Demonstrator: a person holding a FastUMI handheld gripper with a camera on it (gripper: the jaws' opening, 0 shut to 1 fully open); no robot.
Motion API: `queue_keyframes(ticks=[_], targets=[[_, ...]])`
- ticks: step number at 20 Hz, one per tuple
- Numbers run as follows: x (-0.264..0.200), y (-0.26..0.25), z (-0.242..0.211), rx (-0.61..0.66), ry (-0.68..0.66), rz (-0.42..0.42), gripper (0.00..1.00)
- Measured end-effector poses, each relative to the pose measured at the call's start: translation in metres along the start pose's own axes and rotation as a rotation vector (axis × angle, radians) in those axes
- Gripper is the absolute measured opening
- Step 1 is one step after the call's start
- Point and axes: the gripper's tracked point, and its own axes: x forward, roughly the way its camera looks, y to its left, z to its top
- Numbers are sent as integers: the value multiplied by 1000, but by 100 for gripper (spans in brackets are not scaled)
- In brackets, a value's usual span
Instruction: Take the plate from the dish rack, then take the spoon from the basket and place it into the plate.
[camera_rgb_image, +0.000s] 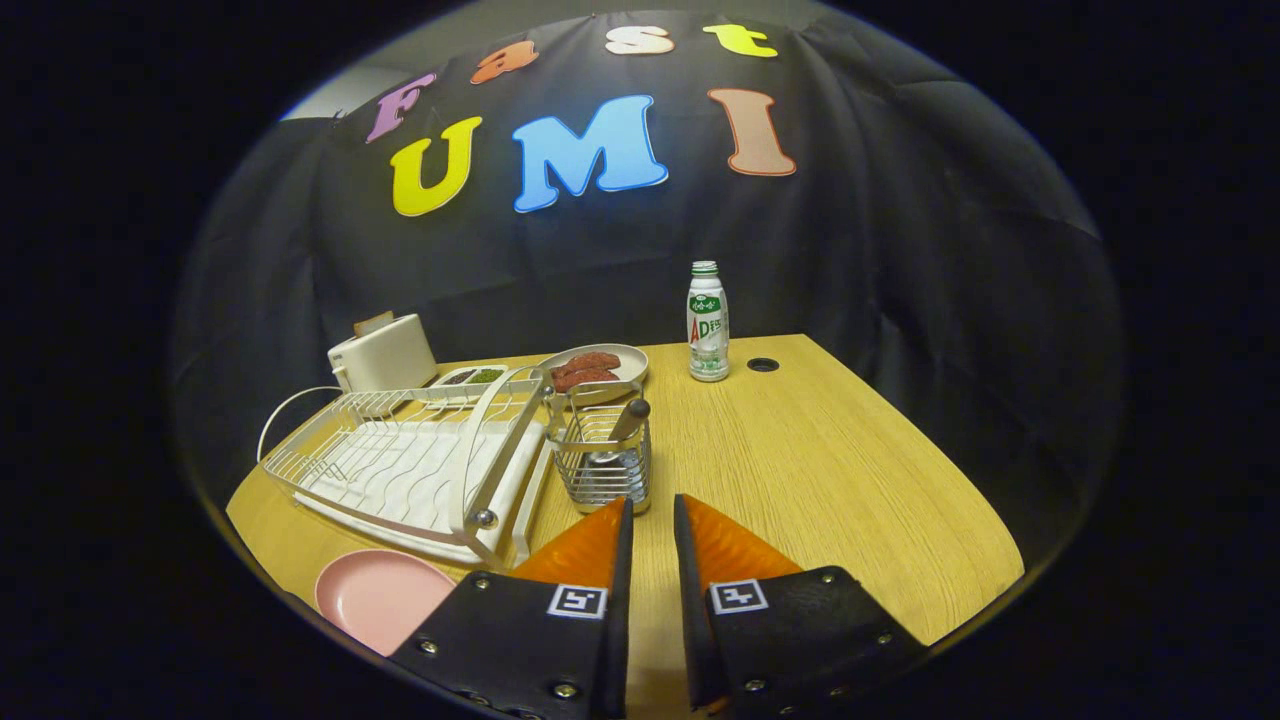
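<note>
Gripper (652, 520) sat low over the wooden table (820, 470), its fingers apart by a narrow gap and holding nothing, bare tabletop showing between them. Pink plate (375, 595) lay flat on the table at the near left, just in front of the white wire dish rack (400, 460), whose slots stood empty; by the look of it the plate step was already done. Wire basket (603, 455) stood just ahead of the fingertips, against the rack's right side, with the spoon (628, 420) leaning inside it, rounded handle end up and bowl hidden among the wires. Farther back: a white toaster (383, 352), a small tray of green and dark bits (470, 376), a plate of sausages (597, 370), a drink bottle (707, 322) and a cable hole (762, 364) in the tabletop. Risks as I judged them: the gap between the fingers looked tight for the handle, so a push forward without widening could knock the spoon aside or shove the light basket into the rack. A finger could also snag a basket wire and lift the basket along with the spoon. A grip high on the rounded end might slip, letting the spoon swing or drop during the carry left to the plate.
</note>
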Motion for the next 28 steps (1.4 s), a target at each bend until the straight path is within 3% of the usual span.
queue_keyframes(ticks=[11, 20, 23, 25, 28], targets=[[52, 12, 47, -41, -106, 49, 23], [83, 25, 69, -4, -138, 94, 23], [87, 21, 83, -5, -149, 66, 23], [86, 21, 85, -9, -136, 51, 6], [88, 27, 77, -6, -75, 66, 8]])
